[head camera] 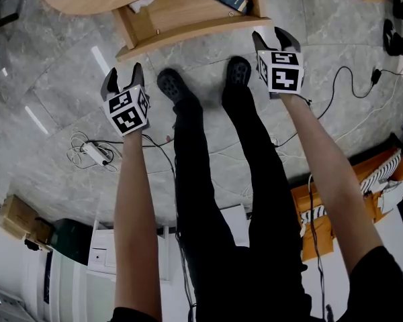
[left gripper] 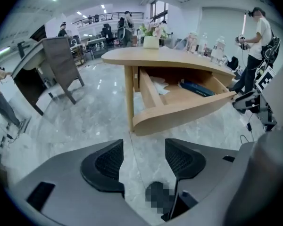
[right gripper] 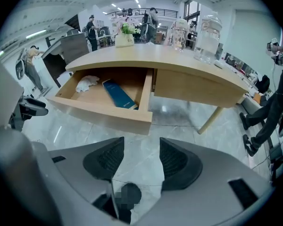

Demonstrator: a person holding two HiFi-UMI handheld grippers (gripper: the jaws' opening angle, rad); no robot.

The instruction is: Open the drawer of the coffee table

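The wooden coffee table (right gripper: 179, 60) has its drawer (right gripper: 104, 111) pulled out; a blue book (right gripper: 119, 94) and a crumpled white paper (right gripper: 87, 83) lie inside. In the head view the drawer's front (head camera: 195, 33) juts out at the top, above the person's shoes. My left gripper (head camera: 123, 79) hangs open just below the drawer's left end and touches nothing. My right gripper (head camera: 277, 40) stands open beside the drawer's right end, apart from it. In both gripper views only floor shows between the pads (left gripper: 106, 161) (right gripper: 177, 160). The left gripper view shows the drawer (left gripper: 179, 109) from the side.
The person's legs and black shoes (head camera: 171, 84) stand between the two grippers. A power strip with cables (head camera: 94, 153) lies on the grey tiled floor at left, an orange object (head camera: 342, 193) at right. Bottles (right gripper: 207, 32) stand on the tabletop. People (left gripper: 255, 46) stand further off.
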